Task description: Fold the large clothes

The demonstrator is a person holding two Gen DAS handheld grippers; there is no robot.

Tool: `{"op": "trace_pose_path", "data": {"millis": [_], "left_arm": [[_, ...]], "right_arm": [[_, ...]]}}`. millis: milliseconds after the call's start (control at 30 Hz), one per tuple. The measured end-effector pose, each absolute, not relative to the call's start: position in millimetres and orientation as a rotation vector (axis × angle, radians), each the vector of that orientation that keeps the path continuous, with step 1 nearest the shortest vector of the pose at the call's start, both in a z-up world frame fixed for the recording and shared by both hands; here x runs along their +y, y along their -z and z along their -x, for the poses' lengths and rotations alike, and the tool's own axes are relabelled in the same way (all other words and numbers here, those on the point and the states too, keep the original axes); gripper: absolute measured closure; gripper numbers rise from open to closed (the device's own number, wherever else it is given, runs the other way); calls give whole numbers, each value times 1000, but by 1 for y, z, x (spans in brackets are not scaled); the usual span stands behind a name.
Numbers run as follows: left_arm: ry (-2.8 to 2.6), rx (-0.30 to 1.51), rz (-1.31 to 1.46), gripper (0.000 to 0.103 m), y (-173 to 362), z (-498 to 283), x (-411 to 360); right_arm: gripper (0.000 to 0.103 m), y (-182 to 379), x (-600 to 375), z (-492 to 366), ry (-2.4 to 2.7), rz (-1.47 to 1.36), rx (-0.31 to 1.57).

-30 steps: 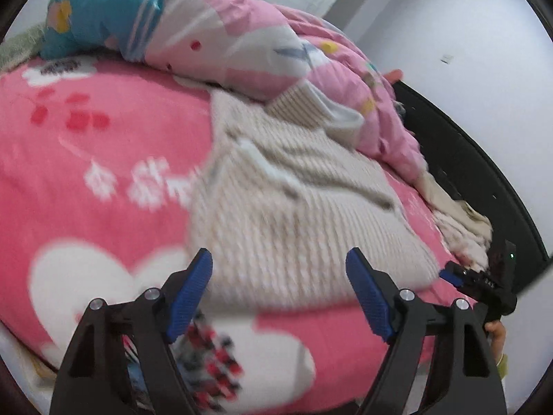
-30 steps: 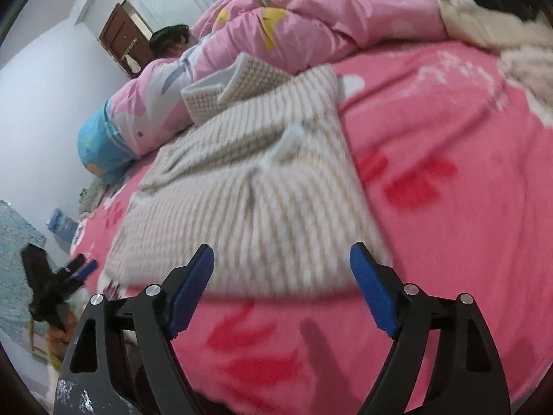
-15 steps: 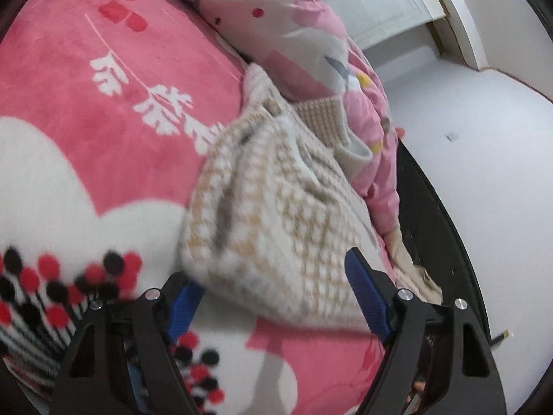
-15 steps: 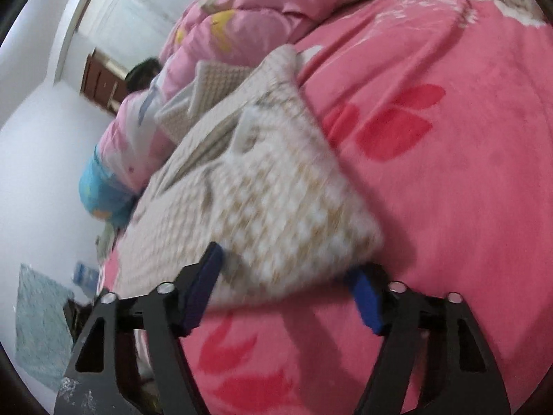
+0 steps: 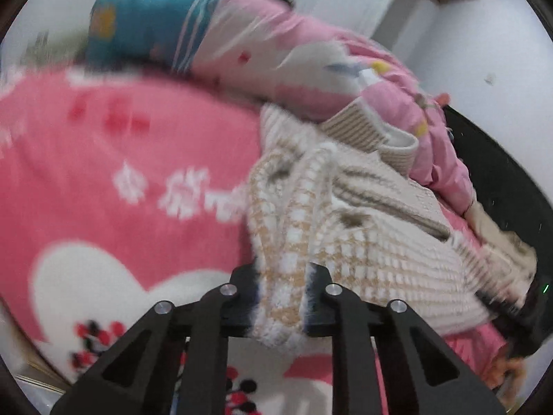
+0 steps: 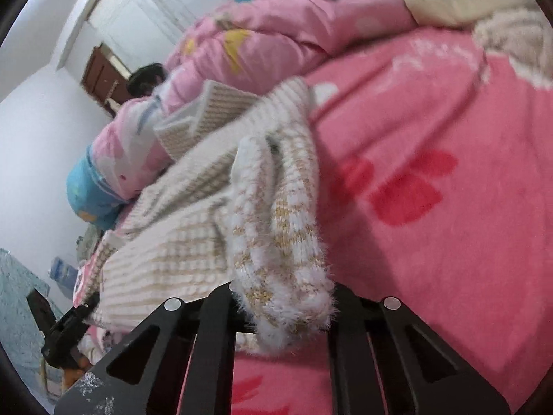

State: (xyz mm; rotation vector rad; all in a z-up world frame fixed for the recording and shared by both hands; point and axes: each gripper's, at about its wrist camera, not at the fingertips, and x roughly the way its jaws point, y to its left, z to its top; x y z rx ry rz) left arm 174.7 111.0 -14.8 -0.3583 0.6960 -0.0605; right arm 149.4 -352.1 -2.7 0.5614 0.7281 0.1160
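Observation:
A cream and beige knitted sweater [image 5: 366, 228] lies on a pink flowered blanket [image 5: 114, 159] on the bed. My left gripper [image 5: 281, 297] is shut on the sweater's near left corner, which bunches up between the jaws. My right gripper [image 6: 281, 306] is shut on the near right corner of the sweater [image 6: 193, 242], and the fuzzy hem folds over the jaws. Both corners are lifted a little off the blanket [image 6: 432, 207]. The left gripper [image 6: 65, 332] also shows at the lower left of the right wrist view.
A rolled pink and blue quilt [image 5: 249, 52] lies along the far side of the bed, touching the sweater's far edge. More pale clothes [image 6: 484, 7] lie at the bed's far right. A dark bed frame [image 5: 501, 180] runs along the white wall.
Both grippers went from open beside the sweater's near edge to shut on its two near corners, and the corners have risen off the blanket.

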Motion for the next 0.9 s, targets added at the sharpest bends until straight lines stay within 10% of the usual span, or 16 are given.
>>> {"op": "trace_pose_path", "data": {"millis": [533,900], "left_arm": [[151,750,389,89,-4,-43,139],[5,802,392,56,23,-18,168]], "right_arm": [[93,-12,-351,-22,-239,-592,793],[42,38,-402,-7,-106,-695,1012]]}}
